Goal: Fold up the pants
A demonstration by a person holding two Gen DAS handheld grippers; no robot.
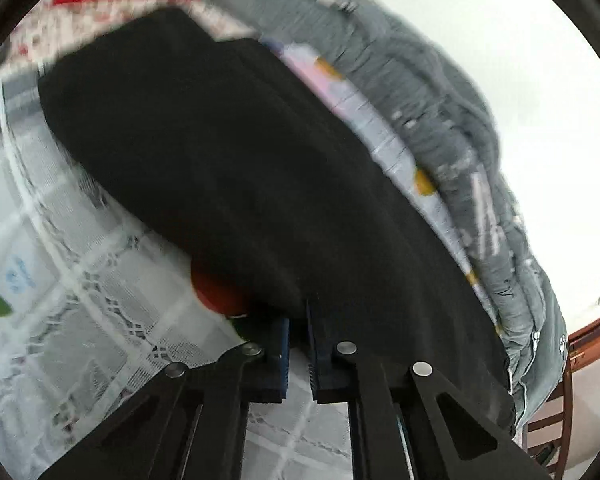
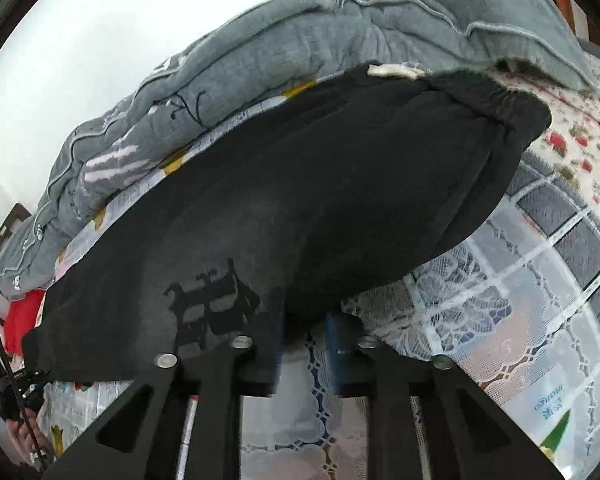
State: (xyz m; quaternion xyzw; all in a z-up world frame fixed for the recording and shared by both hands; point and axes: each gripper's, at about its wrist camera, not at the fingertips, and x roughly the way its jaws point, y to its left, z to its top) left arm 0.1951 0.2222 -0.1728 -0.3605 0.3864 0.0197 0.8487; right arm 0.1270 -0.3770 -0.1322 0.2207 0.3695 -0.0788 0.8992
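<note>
Black, soft-knit pants (image 1: 236, 168) lie spread across a lace-covered bed (image 1: 100, 312), filling the middle of both wrist views, their near hem toward six o'clock and a bunched elastic waistband (image 2: 496, 100) at two o'clock in the right view. The left hand-held gripper (image 1: 298, 344) has its jaws drawn nearly together on the near edge of the cloth, which dips between the blue pads; the right hand-held gripper (image 2: 304, 344) is likewise closed down, its jaws pinching the hem at the fabric's lower edge. The garment looks light, limp and thick like fleece, likely to sag and drape from any pinch rather than hold a shape; it should not slip much on ribbed pads and nothing about it is fragile. Hem and waistband corners appear the surest places to take hold, since a doubled edge gives the pads more to bite. A dark printed emblem (image 2: 212, 300) sits at seven o'clock on the cloth, its design unreadable. A grey quilt (image 2: 260, 60) is heaped just beyond the pants at twelve o'clock. Blue lettering on a packet (image 2: 548, 412) under the lace at four o'clock is upside down and too small to read.
</note>
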